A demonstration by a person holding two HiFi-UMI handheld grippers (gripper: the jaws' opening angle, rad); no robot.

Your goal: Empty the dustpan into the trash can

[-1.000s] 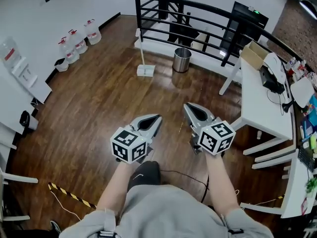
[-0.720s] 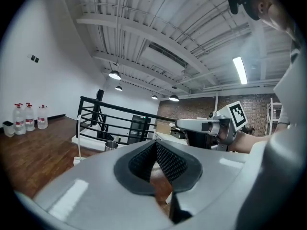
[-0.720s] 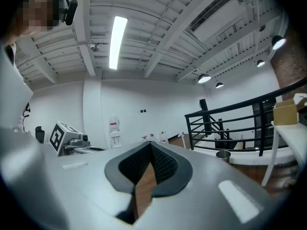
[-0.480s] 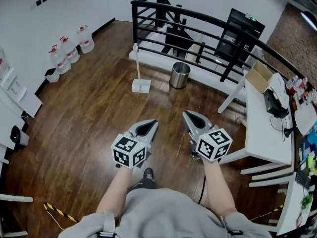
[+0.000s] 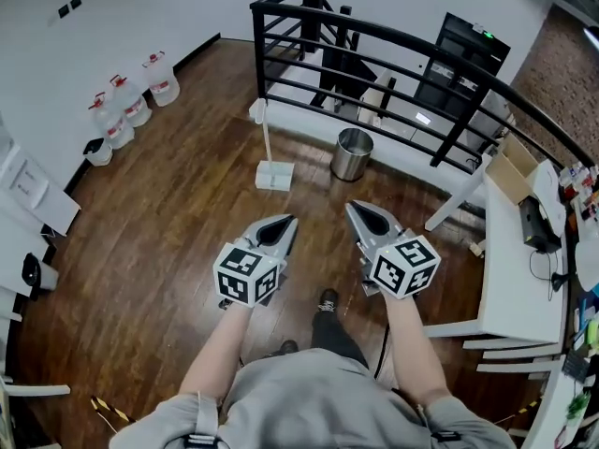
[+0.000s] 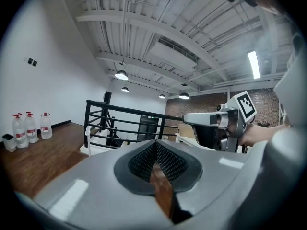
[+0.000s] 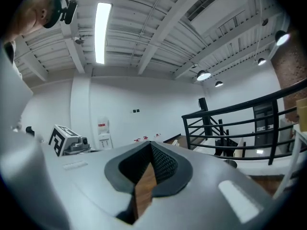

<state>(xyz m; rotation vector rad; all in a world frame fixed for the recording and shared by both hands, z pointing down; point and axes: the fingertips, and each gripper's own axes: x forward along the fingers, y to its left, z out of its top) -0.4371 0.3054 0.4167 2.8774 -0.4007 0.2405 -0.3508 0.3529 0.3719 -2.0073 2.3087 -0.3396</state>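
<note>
Nearest the camera, a person in a grey top holds both tools out level over the dark wooden plank floor [image 5: 178,213]. The left grey two-jaw gripper [image 5: 284,221] has its jaws pressed together at the tips with nothing between them, and it touches nothing. The right grey two-jaw gripper [image 5: 357,207], just beside it, is likewise closed and empty. Each carries a cube with black-and-white square markers, but no readable words. Farther ahead, the white long-handled dustpan [image 5: 274,175] stands upright on the floor, with the round brushed-steel trash can [image 5: 352,154] near it to the right; the two are apart. Behind them runs a black metal railing [image 5: 374,40]. At the far left wall stand clear plastic water jugs [image 5: 120,120] with red labels too small to read.
</note>
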